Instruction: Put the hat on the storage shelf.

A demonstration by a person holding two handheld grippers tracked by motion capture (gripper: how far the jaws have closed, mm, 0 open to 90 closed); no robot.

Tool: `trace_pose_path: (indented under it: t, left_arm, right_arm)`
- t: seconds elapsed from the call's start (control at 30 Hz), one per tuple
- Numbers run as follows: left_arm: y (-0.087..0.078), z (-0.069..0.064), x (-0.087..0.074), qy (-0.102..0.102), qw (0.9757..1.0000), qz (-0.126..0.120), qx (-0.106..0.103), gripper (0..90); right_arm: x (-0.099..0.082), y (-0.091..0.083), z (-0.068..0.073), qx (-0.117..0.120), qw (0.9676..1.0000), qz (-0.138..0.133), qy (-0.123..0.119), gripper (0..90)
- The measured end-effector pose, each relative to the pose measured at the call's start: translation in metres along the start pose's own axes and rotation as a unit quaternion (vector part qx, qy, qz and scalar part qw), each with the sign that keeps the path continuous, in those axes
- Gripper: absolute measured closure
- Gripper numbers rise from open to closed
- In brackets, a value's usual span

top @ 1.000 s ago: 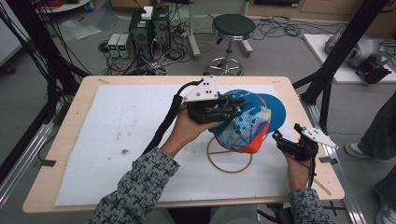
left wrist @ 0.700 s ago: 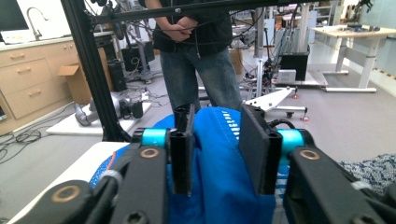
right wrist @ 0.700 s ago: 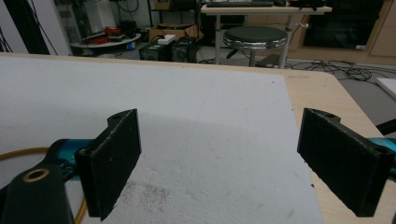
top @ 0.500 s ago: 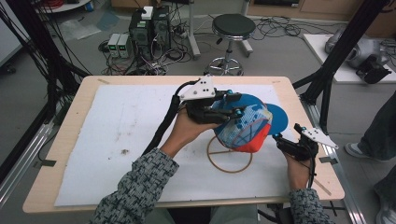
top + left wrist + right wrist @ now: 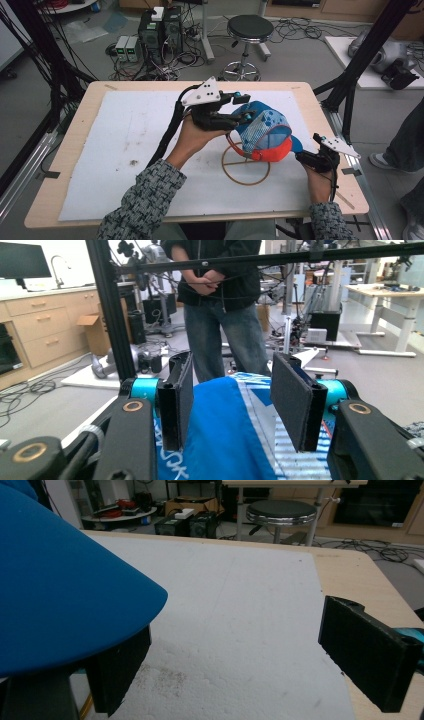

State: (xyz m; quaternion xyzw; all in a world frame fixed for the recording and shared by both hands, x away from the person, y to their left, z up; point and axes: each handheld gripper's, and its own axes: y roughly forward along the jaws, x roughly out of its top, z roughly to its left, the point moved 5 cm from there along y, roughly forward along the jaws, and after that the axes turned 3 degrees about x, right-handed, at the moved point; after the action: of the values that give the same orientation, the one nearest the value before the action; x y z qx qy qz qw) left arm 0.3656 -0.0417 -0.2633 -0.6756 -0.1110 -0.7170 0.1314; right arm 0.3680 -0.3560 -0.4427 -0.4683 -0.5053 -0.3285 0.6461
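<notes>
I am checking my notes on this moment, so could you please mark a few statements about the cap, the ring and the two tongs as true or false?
1. The blue mesh cap with an orange brim edge sits over the thin brown wire ring. True.
2. The left tongs are clamped shut on the cap. False: their jaws have just been opening and stand apart, with blue cap fabric between them.
3. The right tongs stand open. True.
4. The ring lies on bare wood. False: it lies on the white foam sheet.
5. A round black stool stands beyond the table. True.
</notes>
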Motion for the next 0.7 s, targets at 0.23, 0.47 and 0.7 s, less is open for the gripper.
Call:
trace_pose_path:
  t: [0.23,0.47,0.7]
  left_arm:
    - [-0.016,0.006,0.002,0.003,0.9997,-0.005,0.023,51.3]
    - [-0.039,0.014,0.0,0.002,0.9985,-0.007,0.054,50.6]
    - [-0.074,0.023,-0.011,0.003,0.9948,0.002,0.102,48.1]
  right_arm:
    - [-0.006,0.005,0.002,0.016,0.9993,0.033,-0.008,12.7]
    - [-0.015,0.009,0.004,0.025,0.9965,0.076,-0.022,13.5]
    - [-0.017,0.006,-0.004,0.017,0.9968,0.078,-0.008,13.5]
